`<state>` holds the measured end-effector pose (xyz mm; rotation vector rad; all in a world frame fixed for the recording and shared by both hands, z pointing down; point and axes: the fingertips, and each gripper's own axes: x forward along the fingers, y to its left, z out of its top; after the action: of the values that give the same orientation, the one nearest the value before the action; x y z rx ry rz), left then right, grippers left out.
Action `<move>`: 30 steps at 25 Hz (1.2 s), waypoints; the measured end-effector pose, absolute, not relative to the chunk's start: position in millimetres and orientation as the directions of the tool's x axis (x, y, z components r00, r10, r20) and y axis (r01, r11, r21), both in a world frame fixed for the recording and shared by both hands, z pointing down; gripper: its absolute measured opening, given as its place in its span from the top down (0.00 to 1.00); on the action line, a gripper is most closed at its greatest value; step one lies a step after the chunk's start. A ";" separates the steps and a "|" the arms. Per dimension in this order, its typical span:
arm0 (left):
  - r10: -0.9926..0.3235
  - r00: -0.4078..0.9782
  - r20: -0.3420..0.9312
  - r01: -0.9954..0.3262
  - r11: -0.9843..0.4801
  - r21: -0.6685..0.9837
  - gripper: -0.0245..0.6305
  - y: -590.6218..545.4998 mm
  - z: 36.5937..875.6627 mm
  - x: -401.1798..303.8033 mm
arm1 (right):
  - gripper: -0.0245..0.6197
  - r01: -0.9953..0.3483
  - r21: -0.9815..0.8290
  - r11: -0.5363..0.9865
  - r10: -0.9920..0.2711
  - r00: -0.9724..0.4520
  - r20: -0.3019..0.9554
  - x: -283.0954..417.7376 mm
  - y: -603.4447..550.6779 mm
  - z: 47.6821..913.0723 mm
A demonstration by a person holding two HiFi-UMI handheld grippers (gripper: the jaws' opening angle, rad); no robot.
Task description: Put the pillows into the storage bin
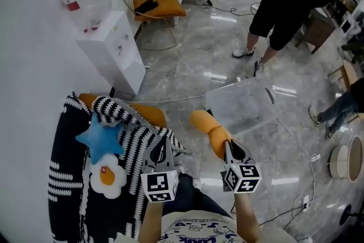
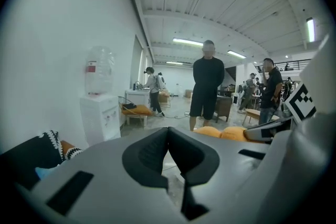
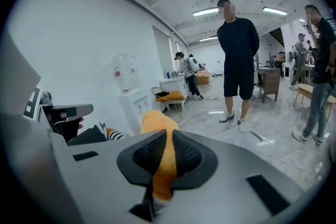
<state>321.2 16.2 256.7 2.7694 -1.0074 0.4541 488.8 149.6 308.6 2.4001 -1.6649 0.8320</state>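
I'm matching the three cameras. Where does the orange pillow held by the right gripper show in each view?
Head view: orange pillow, centre, just above the right gripper.
Left gripper view: right of centre, beyond the jaws.
Right gripper view: centre, pinched between the jaws.
Shared landmark: the white water dispenser by the wall, in all three.

The left gripper (image 1: 161, 145) and the right gripper (image 1: 228, 149) are formed as grey moulded bodies fitted with black textured pads (image 3: 148, 157). A cube (image 1: 160, 186) printed with black-and-white square markers is mounted on each. At 6 o'clock in the head view, a pale shirt (image 1: 199, 230) with dark print is worn.
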 end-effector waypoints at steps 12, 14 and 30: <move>-0.471 0.790 0.393 -0.530 -0.847 0.051 0.94 -71.1 303.9 488.6 | 0.89 -0.790 -0.238 -0.565 -0.747 0.367 0.555 641.7 96.3 362.3; -0.442 0.798 0.410 -0.505 -0.862 0.054 0.94 -90.6 312.6 517.9 | 0.89 -0.768 -0.240 -0.594 -0.724 0.380 0.575 665.0 82.8 373.2; -0.291 0.803 0.520 -0.371 -0.927 0.055 0.94 -203.5 426.2 661.4 | 0.89 -0.672 -0.234 -0.702 -0.606 0.391 0.693 789.9 -13.8 510.0</move>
<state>661.4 -203.5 426.2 2.8354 -0.5243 0.7802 789.9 -13.8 510.0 2.5489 -1.1737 1.2134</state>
